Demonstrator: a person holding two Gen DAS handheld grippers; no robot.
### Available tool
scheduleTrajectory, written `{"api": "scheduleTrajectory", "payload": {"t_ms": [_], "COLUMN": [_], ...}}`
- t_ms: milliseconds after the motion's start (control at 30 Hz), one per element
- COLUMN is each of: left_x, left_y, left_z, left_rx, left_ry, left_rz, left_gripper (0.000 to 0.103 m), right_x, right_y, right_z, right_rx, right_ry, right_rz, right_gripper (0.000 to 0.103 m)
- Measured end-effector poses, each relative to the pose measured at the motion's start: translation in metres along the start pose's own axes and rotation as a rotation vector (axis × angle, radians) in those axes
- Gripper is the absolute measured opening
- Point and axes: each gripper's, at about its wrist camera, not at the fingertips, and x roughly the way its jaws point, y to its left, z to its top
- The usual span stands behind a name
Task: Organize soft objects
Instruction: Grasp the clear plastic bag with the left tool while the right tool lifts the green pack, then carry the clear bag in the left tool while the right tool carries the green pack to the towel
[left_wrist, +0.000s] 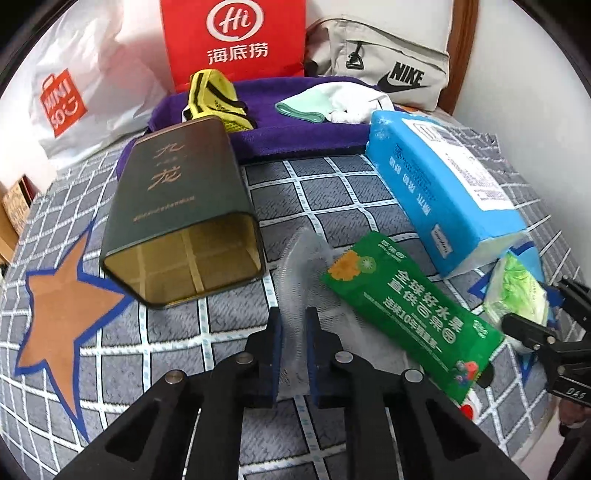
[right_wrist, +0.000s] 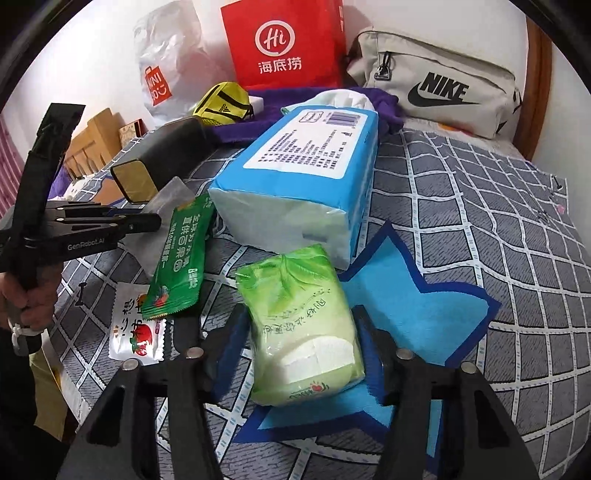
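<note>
Left gripper (left_wrist: 294, 349): squeezing the clear mesh bag (left_wrist: 301, 266), at 6 o'clock
Right gripper (right_wrist: 301, 345): hugging the green tissue pack (right_wrist: 301, 325)
Tin (left_wrist: 181, 221): sitting empty at 9 o'clock, nothing packed yet

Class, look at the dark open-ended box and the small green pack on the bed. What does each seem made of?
Dark box: probably metal tin, matte outside; its gold inside mirrors the bed's grid. Green pack: soft tissues in thin glossy plastic film, wrinkled, white showing through.
</note>
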Motion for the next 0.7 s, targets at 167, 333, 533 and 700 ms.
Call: {"api": "scheduleTrajectory", "payload": {"t_ms": [167, 333, 533, 700], "left_x": [-0.016, -0.040, -0.067, -0.093], "left_y": [0.016, 0.026, 0.032, 0.035], "left_z": [-0.007, -0.012, -0.010, -0.007], "left_rx": [-0.089, -0.124, -0.156, -0.161], "left_ry": [-0.014, -0.053, -0.107, -0.159], "left_rz": [-0.058, -0.067, -0.073, -0.065], "left_gripper": [0.012, 0.012, 0.011, 0.011], "right_x": [-0.006, -0.017, -0.032, -0.041], "right_y": [0.006, 0.010, 0.017, 0.020], "right_z": [0.001, 0.006, 0.012, 0.017], "right_rx": [-0.011, -0.007, 0.000, 0.008], "right_ry": [-0.006, -0.025, -0.046, -0.049], "right_rz": [-0.006, -0.013, -0.025, -0.041], "right_gripper": [0.053, 0.053, 0.053, 0.053]}}
